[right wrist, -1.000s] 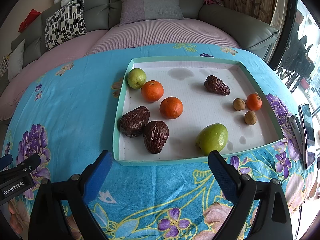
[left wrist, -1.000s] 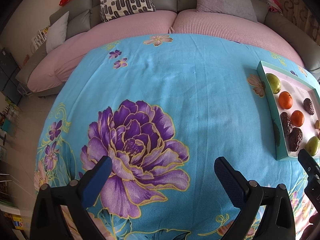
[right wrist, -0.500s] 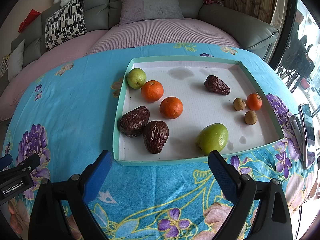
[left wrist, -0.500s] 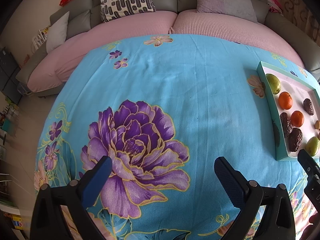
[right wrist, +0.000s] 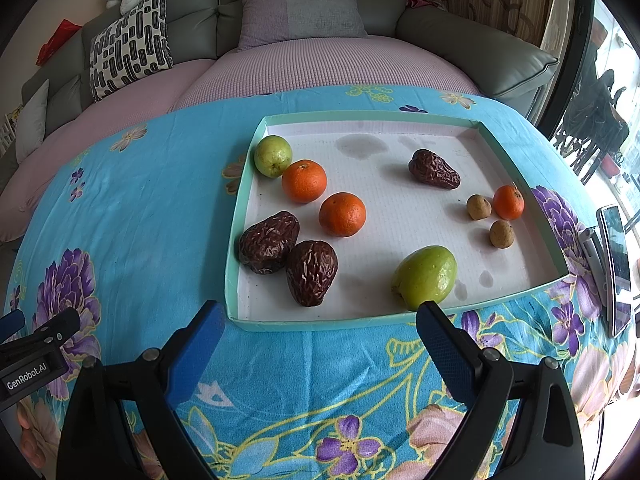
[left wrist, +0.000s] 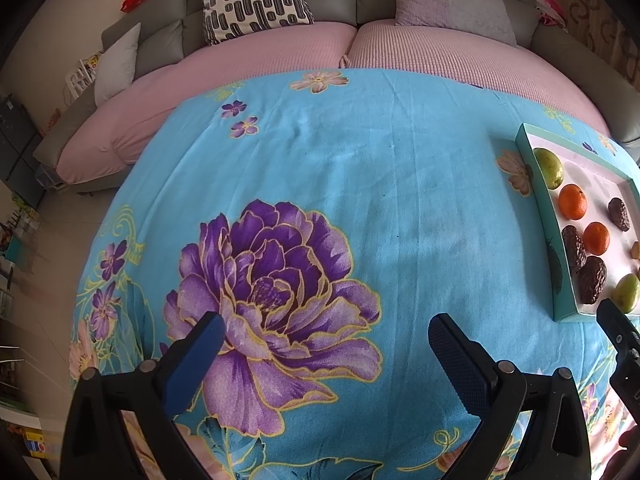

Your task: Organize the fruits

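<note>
Grippers both spread wide, empty: right gripper (right wrist: pixel 318 338) hovers at the near rim of the teal tray (right wrist: pixel 516 160), left gripper (left wrist: pixel 324 344) over the floral cloth (left wrist: pixel 360 184). Tray holds two green fruits (right wrist: pixel 425 276), three oranges (right wrist: pixel 342 214), three wrinkled dark dates (right wrist: pixel 312 273), two small brown fruits (right wrist: pixel 502 234), scattered.

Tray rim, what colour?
Teal rim, white inside; clearest in the right wrist view.

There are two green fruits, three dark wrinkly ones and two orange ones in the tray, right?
Almost. The right wrist view shows three orange fruits in the tray: two big ones and a smaller one near the right wall. The green and dark counts are right.
</note>
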`<action>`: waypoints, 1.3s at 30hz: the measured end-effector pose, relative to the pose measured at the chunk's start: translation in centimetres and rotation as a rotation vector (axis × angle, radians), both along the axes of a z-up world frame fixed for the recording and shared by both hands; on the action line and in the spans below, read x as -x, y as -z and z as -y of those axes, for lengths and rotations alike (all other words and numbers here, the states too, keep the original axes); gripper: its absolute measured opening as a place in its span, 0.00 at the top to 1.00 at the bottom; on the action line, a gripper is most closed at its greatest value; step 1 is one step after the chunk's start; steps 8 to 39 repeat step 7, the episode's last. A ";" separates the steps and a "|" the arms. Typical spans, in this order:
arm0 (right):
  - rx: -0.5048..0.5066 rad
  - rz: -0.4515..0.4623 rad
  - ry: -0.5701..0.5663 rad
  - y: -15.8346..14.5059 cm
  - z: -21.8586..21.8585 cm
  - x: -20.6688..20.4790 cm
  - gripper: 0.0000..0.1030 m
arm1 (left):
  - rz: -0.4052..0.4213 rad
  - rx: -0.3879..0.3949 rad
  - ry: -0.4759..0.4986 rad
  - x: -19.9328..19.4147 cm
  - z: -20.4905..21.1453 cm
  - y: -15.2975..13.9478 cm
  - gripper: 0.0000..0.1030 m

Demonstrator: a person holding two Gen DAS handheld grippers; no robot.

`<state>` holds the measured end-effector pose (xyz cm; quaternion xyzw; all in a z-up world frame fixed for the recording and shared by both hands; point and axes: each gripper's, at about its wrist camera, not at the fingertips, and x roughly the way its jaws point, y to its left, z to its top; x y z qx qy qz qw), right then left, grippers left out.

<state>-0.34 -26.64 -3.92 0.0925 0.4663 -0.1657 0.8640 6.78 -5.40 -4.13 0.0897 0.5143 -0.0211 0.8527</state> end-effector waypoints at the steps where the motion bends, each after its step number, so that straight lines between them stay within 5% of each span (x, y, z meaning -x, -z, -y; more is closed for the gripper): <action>1: 0.000 0.000 0.000 0.0 0.0 0.0 0.06 | 0.001 -0.001 -0.001 0.0 0.0 0.0 0.00; 39: -0.002 0.000 0.000 0.1 0.0 0.1 0.06 | 0.006 -0.011 0.000 0.1 0.2 -0.1 0.00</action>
